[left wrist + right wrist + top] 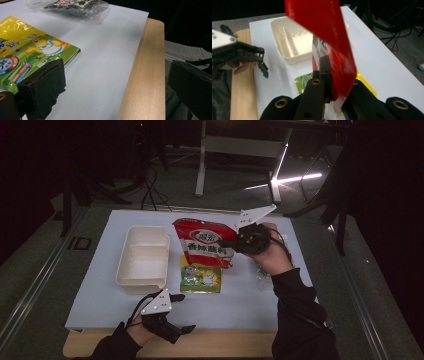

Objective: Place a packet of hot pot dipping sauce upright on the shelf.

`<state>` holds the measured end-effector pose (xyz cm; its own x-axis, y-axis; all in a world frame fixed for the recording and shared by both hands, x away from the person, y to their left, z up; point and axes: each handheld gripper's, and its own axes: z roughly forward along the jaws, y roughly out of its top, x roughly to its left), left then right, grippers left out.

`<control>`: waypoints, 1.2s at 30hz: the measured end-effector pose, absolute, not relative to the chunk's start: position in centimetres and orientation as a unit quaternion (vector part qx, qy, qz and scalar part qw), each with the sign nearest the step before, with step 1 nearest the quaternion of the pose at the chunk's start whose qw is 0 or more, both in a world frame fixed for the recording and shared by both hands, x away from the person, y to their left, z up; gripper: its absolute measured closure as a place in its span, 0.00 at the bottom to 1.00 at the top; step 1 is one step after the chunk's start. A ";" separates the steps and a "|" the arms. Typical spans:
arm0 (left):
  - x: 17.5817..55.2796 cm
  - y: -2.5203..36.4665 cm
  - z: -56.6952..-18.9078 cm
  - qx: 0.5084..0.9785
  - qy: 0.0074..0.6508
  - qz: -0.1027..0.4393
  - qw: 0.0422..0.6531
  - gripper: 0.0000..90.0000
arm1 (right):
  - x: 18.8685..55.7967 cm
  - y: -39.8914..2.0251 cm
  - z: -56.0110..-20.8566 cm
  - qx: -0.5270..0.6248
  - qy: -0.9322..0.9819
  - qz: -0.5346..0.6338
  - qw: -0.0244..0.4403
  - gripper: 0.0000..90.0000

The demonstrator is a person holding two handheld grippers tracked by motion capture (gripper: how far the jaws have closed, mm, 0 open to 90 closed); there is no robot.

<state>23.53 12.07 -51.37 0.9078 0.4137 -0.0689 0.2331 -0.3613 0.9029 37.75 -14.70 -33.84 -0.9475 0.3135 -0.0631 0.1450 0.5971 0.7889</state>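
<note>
A red snack bag point(204, 242) hangs above the white mat point(240, 295), lifted off it and tilted, with my right gripper point(224, 243) shut on its right edge. In the right gripper view the jaws pinch the bag point(324, 32) low on its edge at my right gripper point(330, 75). Under it lies a yellow-green snack bag point(201, 276) flat on the mat. My left gripper point(186, 312) stands open near the table's front edge, holding nothing. Its jaws are wide apart in the left gripper view point(115, 87), with the yellow-green bag point(27, 55) just beyond the left jaw.
A cream two-compartment tray point(142, 257) sits at the mat's left, seen as the tray point(294, 42) behind the red bag. A clear packet with dark contents point(75, 6) lies at the right of the mat point(261, 270). The wooden table edge point(147, 75) runs along the front.
</note>
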 end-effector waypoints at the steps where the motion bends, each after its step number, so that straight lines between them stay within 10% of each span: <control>1: 23.5 12.1 -51.4 0.819 0.198 0.086 0.531 0.03 | 37.9 -14.4 -33.8 0.127 0.888 0.431 0.097 1.00; 36: 22.9 12.8 -52.7 0.817 0.199 0.088 0.534 0.03 | 44.5 -3.2 -35.6 0.123 0.867 0.474 0.094 1.00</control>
